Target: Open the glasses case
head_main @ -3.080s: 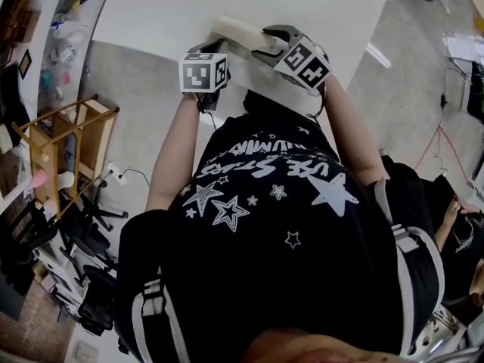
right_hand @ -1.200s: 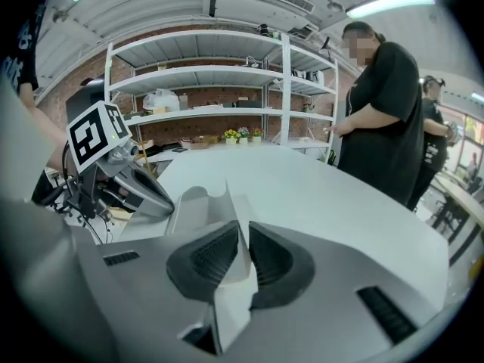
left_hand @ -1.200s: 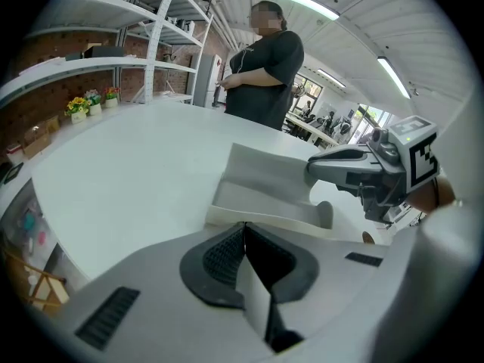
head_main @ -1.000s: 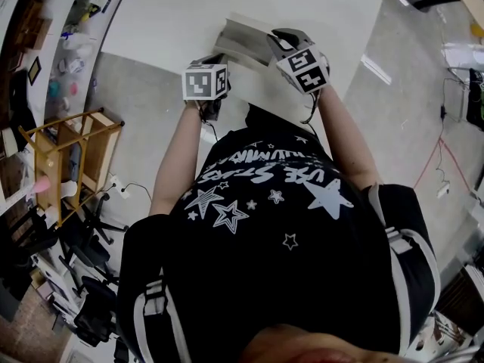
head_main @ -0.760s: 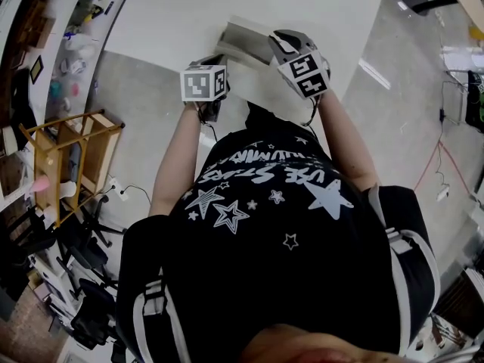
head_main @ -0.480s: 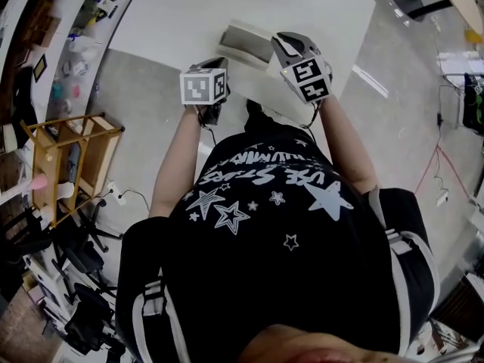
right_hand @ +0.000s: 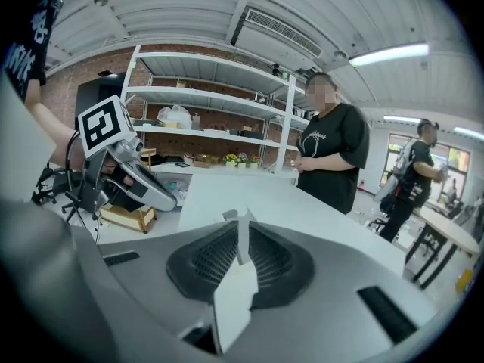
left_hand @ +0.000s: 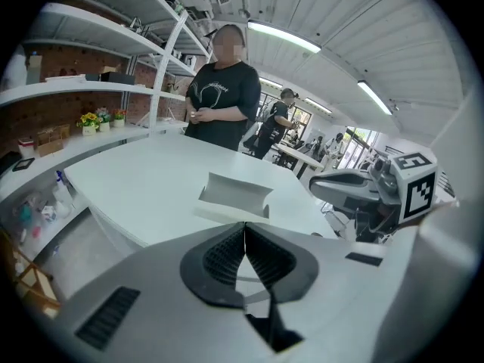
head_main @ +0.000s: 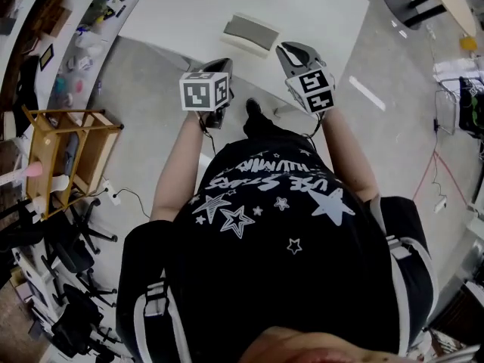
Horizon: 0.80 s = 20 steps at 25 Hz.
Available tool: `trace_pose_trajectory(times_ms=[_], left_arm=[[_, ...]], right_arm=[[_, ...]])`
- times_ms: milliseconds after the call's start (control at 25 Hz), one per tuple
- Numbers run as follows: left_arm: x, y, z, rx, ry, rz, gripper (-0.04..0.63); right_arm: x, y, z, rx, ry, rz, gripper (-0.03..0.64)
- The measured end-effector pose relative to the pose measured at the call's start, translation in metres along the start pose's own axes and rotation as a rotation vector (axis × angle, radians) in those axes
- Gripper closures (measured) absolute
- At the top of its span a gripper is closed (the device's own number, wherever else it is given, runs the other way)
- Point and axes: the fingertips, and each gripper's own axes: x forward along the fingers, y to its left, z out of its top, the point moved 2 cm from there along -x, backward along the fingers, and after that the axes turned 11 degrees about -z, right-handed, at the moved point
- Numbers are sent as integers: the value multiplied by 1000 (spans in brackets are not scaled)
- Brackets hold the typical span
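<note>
My left gripper [left_hand: 244,227] hangs at the worktop's [head_main: 174,13] near edge, jaws pressed together and empty. Beside it, my right gripper [right_hand: 242,225] shows only a thin slit between its jaws, nothing in it. Just beyond, the glasses case [head_main: 252,33] lies open near that edge, untouched.

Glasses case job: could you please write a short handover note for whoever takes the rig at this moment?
Left gripper: jaws shut, empty, held short of the case.
Right gripper: jaws a slit apart, empty, level with the left one.
Glasses case: on the white table ahead of both grippers, lid up, touched by neither.
Done: the case is open.
Left: apparently nothing.
</note>
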Motion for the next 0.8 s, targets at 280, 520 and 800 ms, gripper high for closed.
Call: trace_pose_trajectory(times_ms=[280, 520, 800], left_arm=[[-30, -44, -2, 25, -82, -75, 581], [-47, -78, 1, 69, -134, -117, 581], [-71, -103, 14, 87, -268, -91, 581]], right_arm=[[-50, 20, -6, 38, -1, -13, 568], [-78, 20, -6, 126, -35, -20, 568], [-89, 21, 4, 118, -93, 23, 568]])
